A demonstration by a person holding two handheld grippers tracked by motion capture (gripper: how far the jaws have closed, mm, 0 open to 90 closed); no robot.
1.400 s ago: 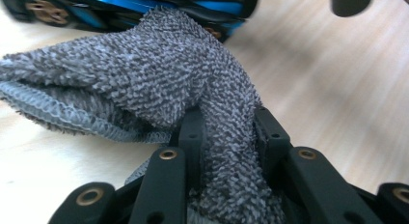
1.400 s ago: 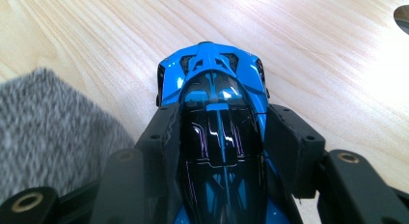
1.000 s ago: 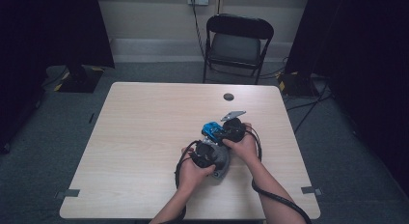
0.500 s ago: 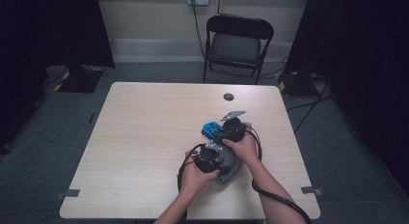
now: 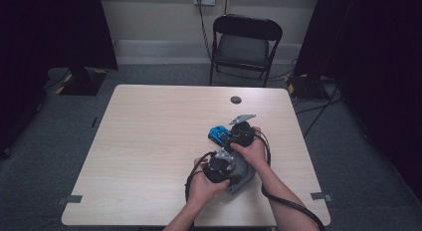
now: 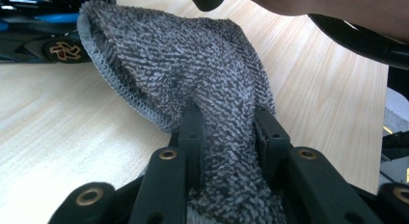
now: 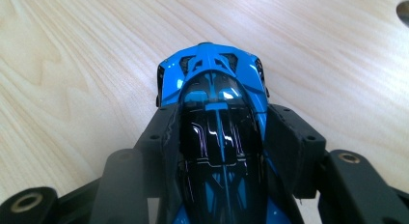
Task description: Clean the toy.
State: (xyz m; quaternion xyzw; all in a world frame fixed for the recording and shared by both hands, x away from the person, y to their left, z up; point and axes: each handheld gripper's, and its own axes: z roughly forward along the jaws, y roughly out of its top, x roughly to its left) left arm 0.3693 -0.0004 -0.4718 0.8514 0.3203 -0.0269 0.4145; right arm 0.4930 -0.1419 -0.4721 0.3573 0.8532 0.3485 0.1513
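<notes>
Blue and black toy car (image 7: 217, 113) on the pale wooden table (image 5: 149, 141), right of centre and toward the near edge; seen in the high view as a small blue shape (image 5: 217, 134) just left of the right gripper (image 5: 234, 136). Long axis in the right gripper view running straight up the picture, in line with the jaws, one blue, vented end pointing away from the camera; nose or tail not told apart. In the high view, long axis roughly level across the picture, the free end toward the table's left side. Car clamped across its width by the right gripper (image 7: 219, 151), jaws partly closed, one pad on each flank of the glossy black cabin; wheels on or just above the tabletop, which one not clear.

Grey terry cloth (image 6: 202, 89) bunched between the jaws of the left gripper (image 6: 226, 132), jaws drawn in tight on the fold. Free part of the cloth rising away from the jaws as a rounded flap with a stitched hem, top edge close beside a car wheel with a red and gold hub (image 6: 62, 50); contact with the bodywork not clear. In the high view, cloth (image 5: 241, 173) lying under both hands near the front edge, left gripper (image 5: 219, 166) just below and left of the right one.

Containers: none among the things in hand. Small dark round disc (image 5: 236, 99) farther back on the table, well apart; folding chair (image 5: 246, 47) beyond the far edge.
</notes>
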